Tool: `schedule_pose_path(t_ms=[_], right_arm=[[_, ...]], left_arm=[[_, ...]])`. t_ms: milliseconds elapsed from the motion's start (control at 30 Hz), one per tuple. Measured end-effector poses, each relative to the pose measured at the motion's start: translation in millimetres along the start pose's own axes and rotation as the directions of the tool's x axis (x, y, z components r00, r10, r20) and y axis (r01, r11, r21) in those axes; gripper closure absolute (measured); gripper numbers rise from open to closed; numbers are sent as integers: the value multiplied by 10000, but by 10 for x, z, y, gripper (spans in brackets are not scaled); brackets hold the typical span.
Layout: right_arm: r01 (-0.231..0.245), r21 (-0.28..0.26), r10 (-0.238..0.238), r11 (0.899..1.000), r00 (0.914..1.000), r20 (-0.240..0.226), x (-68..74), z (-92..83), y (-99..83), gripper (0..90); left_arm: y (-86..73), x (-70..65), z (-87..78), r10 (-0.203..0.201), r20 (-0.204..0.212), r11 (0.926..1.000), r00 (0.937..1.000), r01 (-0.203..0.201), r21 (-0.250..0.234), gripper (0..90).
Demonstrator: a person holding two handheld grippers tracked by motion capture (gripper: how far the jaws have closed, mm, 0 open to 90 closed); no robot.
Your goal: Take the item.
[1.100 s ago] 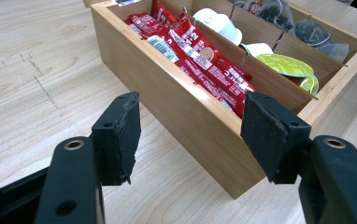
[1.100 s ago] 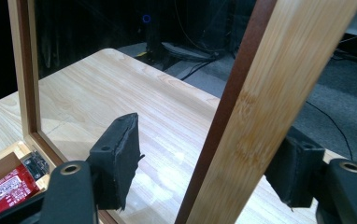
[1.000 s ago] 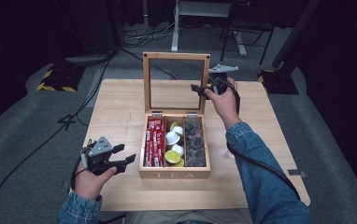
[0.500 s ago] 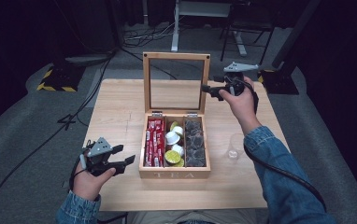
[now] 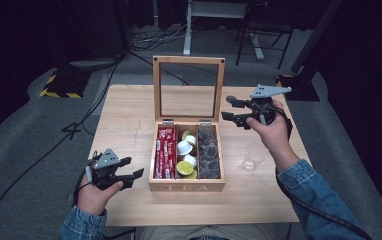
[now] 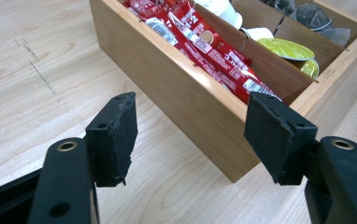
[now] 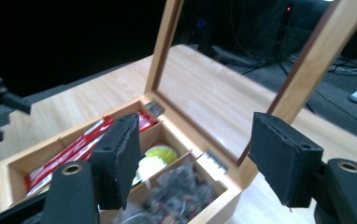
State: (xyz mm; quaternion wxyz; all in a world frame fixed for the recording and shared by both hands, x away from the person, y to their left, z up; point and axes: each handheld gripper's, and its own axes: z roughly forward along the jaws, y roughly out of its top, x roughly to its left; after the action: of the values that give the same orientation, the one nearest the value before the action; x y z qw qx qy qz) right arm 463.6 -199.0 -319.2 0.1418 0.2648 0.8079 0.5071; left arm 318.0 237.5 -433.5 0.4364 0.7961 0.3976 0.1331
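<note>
- The light wooden tea box (image 5: 186, 186) sat at the middle of the pale wooden table (image 5: 129, 120), its long axis running near to far and its glass-paned lid (image 5: 189, 89) standing upright at the far end
- It held three compartments: red sachets (image 5: 165, 152) on the left, white and green capsules (image 5: 185, 148) in the middle, dark tea bags (image 5: 209, 150) on the right
- The right gripper (image 5: 235, 111) hovered just right of the lid's right frame, jaws parted and empty, pointing left toward it
- As a judgement, the lid was the likely next target, and the right hand was by far the nearer; the frame edge stood upright before its jaws
- The left gripper (image 5: 129, 172) rested at the near left, jaws spread and holding nothing, just beside the box's left wall
- A clear plastic cup (image 5: 253, 159) stood right of the box
</note>
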Motion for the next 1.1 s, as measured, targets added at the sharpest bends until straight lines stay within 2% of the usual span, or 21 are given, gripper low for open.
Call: schedule_pose_path(t_ms=[67,167,233,400,567,733,833,967,1100], right_arm=[[-21,146,21,9999,10000,-24,69,3,-41,339],[-427,-52,426,9991,9987,-282,146,40,-108,328],[-458,-97,455,9989,9983,-358,180,72,-144,329],[-213,579,216,9981,9998,-40,207,124,-214,375],[-340,1143,351,9929,9994,-76,227,277,-333,381],[-403,1731,474,9841,9982,-372,318,490,-482,396],[-217,2091,316,9777,9985,-438,358,551,-549,416],[38,2681,109,9634,9985,-534,406,619,-607,436],[-71,3185,288,9479,9976,-636,432,680,-659,438]], left_arm=[[-14,4,3,-11,-17,10000,10000,12,75,347],[-45,14,15,28,-153,9997,9999,-24,262,339],[-69,36,22,3,-230,9993,9997,6,372,335],[-174,125,48,-203,-631,9974,9978,246,673,331],[-256,207,86,-410,-863,9948,9954,488,898,329],[-361,224,141,-525,-937,9906,9942,637,1208,329],[-413,234,157,-629,-1024,9879,9928,765,1348,328],[-470,279,194,-694,-1122,9856,9913,855,1457,327],[-501,316,245,-616,-1272,9785,9900,851,1880,328]])
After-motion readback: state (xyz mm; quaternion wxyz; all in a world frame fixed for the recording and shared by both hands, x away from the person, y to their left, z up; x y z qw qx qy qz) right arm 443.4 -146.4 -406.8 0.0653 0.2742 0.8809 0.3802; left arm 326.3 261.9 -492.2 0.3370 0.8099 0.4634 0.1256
